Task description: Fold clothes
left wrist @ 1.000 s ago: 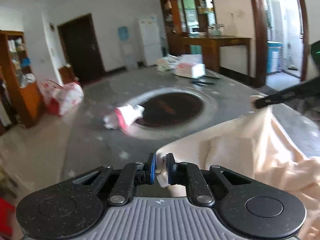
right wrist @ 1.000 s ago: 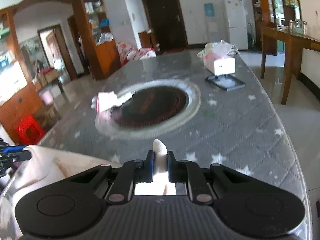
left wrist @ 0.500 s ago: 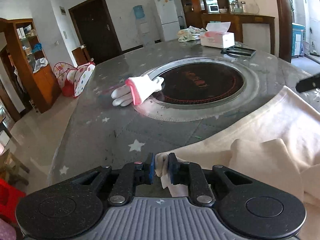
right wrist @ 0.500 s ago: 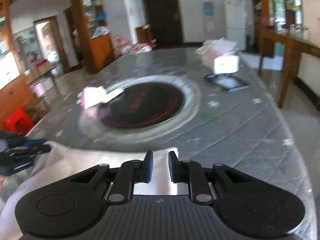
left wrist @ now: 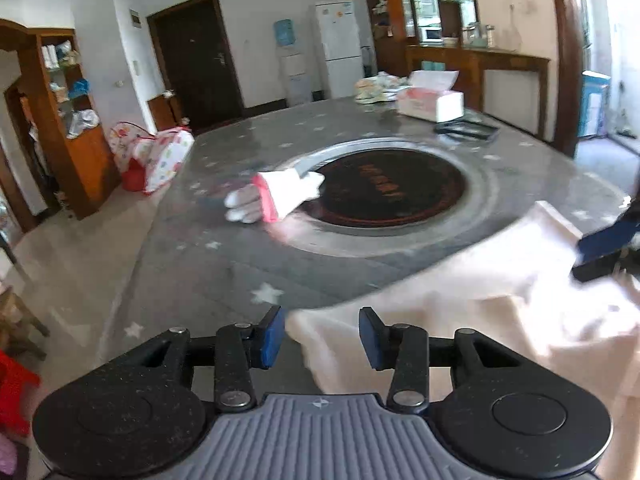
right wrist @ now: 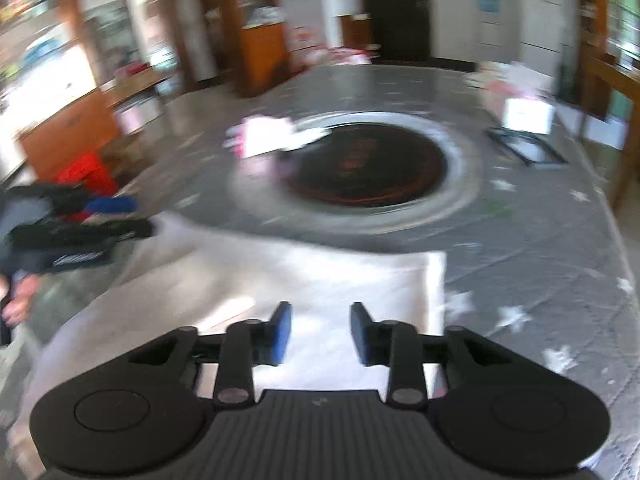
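Left gripper (left wrist: 319,336) now apart, cloth corner let go; right gripper (right wrist: 318,334) apart too. Cream garment (left wrist: 460,320) lies spread on table (left wrist: 208,264), near edge. Fold laid; judge next grab due.

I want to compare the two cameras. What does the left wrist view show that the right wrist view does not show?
Only the left wrist view shows the open left gripper up close, and the right gripper at its right edge. Only the right wrist view shows the open right gripper up close, and a hand at its left edge. Both share the cream garment lying on the grey table, the white glove, the dark round inset and the tissue box.
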Demonstrator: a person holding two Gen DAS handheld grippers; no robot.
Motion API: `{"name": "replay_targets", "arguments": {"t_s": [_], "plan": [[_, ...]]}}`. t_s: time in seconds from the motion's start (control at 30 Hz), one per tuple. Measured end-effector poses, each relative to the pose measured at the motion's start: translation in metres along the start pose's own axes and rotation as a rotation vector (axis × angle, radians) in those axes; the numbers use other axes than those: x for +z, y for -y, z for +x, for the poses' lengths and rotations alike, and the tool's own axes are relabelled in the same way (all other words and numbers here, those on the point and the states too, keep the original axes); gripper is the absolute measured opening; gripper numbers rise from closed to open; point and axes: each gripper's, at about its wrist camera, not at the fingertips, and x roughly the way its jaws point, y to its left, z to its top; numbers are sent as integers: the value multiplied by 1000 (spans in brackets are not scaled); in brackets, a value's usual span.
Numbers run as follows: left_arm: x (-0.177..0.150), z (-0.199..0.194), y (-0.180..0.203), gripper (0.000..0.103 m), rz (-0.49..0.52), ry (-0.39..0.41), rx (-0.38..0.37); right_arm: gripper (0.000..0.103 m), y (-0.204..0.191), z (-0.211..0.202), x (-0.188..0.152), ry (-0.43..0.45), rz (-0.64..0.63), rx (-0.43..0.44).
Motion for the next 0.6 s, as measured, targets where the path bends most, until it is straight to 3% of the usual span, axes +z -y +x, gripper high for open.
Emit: {"name": "replay_targets", "arguments": {"t_s": [0.13,0.23,0.37,0.47,0.6], "plan": [[-8,-23,16,44,2,4,-94,56,-36,-10,-15,-31,-104,91],[-13,-34,27,44,17,5,-132,60,-59,-14,-28,-65,-191,125],[-18,-42,37,45,10,-5,-179,70,-78,-11,-42,-74,-320,60],[-21,-44,44,46,21,-13,-189,59,-80,-6,-46,-57,-332,20],[-21,-41,49,48,23,-25,-199,22,-62,-9,-39,-37,-208,36]]}}
